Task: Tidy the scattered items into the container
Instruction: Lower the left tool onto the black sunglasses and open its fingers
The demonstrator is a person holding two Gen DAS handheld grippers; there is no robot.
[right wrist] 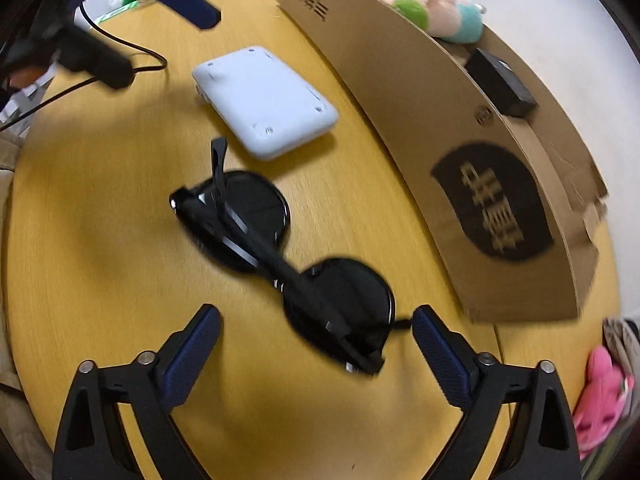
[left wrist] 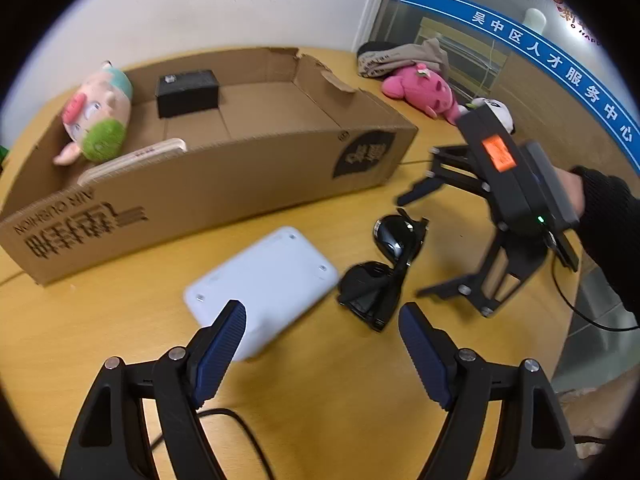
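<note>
right gripper [right wrist: 316,332] fingers wide, astride sunglasses [right wrist: 280,256]; their long axis runs diagonally away; left gripper [left wrist: 320,344] wide, farther.

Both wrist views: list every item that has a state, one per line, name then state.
cardboard box: open-topped, partly filled.
sunglasses: folded, on the table, outside the box.
white device: flat on the table, outside the box.
pig plush: inside the box.
black box: inside the box.
left gripper: open, empty.
right gripper: open, empty, at the sunglasses.
</note>
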